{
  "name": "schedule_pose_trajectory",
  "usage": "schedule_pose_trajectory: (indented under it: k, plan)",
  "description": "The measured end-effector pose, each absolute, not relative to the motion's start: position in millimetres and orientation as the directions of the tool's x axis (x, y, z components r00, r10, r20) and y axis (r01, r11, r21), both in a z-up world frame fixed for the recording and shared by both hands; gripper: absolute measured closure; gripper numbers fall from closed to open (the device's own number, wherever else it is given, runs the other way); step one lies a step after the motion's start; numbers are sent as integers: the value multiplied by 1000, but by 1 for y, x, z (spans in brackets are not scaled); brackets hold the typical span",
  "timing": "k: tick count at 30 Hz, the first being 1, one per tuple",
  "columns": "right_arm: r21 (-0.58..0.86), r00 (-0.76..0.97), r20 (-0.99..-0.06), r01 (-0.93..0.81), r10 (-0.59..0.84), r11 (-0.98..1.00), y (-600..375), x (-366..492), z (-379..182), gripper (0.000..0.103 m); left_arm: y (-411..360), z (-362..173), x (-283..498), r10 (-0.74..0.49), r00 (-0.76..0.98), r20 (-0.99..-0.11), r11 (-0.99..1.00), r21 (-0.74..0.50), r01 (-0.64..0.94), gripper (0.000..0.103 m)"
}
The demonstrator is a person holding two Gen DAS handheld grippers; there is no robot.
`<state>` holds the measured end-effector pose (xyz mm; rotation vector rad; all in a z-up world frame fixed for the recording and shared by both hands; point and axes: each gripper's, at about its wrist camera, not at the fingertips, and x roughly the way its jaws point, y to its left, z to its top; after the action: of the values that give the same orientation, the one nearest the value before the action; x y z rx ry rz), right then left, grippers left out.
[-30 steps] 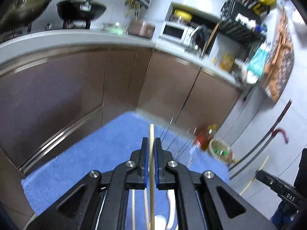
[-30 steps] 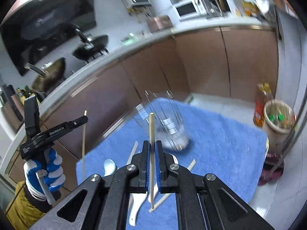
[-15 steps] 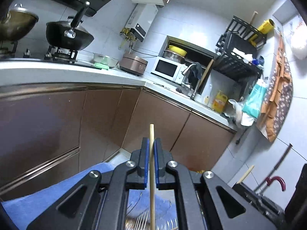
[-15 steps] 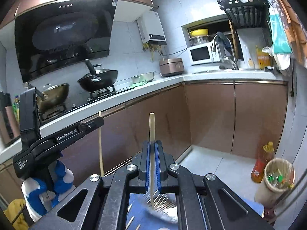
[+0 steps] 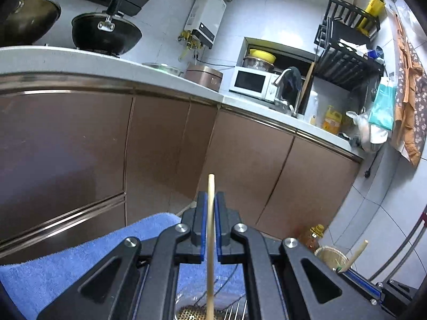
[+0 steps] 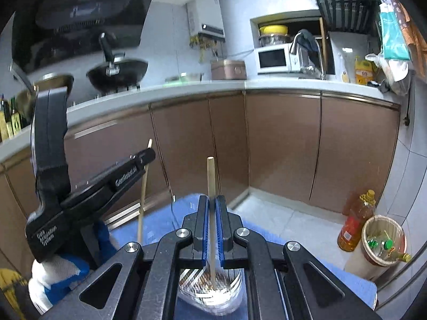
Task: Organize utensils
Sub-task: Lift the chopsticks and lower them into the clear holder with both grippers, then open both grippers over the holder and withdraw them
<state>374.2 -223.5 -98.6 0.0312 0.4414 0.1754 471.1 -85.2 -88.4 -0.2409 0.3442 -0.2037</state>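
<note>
Right tool (image 6: pixel 212 224): blue pads clenched on a chopstick (image 6: pixel 210 181), which stands upright between them, its blunt top above the pads and its lower end down inside the holder (image 6: pixel 213 296). The holder is a clear, slotted cup with a perforated base, directly below this tool on the blue towel (image 6: pixel 355 284).

Left tool (image 5: pixel 210 224): pads likewise clenched on a second chopstick (image 5: pixel 210 240), upright, the top clear of the pads. Its lower part runs down toward the holder's mesh base, seen at the bottom edge of the left view – whether the tip is inside cannot be told. In the right view this tool (image 6: pixel 146 158) appears at left, held by a gloved hand (image 6: pixel 61 274), its chopstick hanging over the towel just beside the holder.

Surroundings: brown cabinets (image 6: pixel 283 144) behind the towel – above them a white counter (image 5: pixel 80 61) carrying a wok (image 5: pixel 106 34) and a microwave (image 5: pixel 250 82). An oil bottle (image 6: pixel 356 221) and a bin (image 6: pixel 381 242) stand on the floor at right.
</note>
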Motion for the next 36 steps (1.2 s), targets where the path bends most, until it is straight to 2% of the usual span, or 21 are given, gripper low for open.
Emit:
schedule_pose_trajectory:
  k: [2, 4, 11, 13, 16, 18, 20, 22, 27, 31, 36]
  plan:
    - [62, 886, -432, -156, 167, 986, -224, 370, -103, 95, -82, -93, 469, -254, 914, -315, 948, -271, 170, 97]
    - [66, 885, -437, -146, 160, 987, -226, 365, -102, 86, -77, -95, 465, -281, 906, -318, 940, -283, 192, 97]
    - [95, 886, -436, -129, 158, 987, -235, 348, -95, 85, -62, -84, 440, -385, 860, -335, 905, -320, 280, 97]
    - [105, 889, -428, -128, 161, 986, -237, 342, -92, 79, -54, -81, 431, -413, 841, -349, 893, -336, 299, 97]
    - [129, 894, -411, -134, 176, 983, -241, 330, -87, 76, -40, -75, 420, -429, 821, -377, 890, -333, 312, 97]
    - [159, 904, -384, -138, 190, 978, -249, 317, -83, 73, -29, -72, 418, -446, 791, -419, 884, -342, 318, 94]
    - [190, 917, -352, -124, 186, 974, -261, 304, -79, 66, -14, -75, 420, -468, 740, -483, 873, -380, 305, 79]
    - [216, 930, -330, -93, 162, 972, -274, 294, -78, 63, 0, -87, 422, -471, 683, -559, 872, -411, 265, 73]
    - [352, 950, -290, -2, 111, 936, -322, 284, -94, 62, 18, -143, 442, -439, 509, -740, 880, -468, 78, 73]
    - [400, 951, -301, 57, 73, 915, -352, 285, -126, 62, 15, -184, 462, -429, 420, -800, 871, -490, -43, 73]
    - [477, 941, -338, 144, 30, 867, -394, 286, -169, 59, -5, -204, 487, -357, 367, -859, 903, -418, -101, 74]
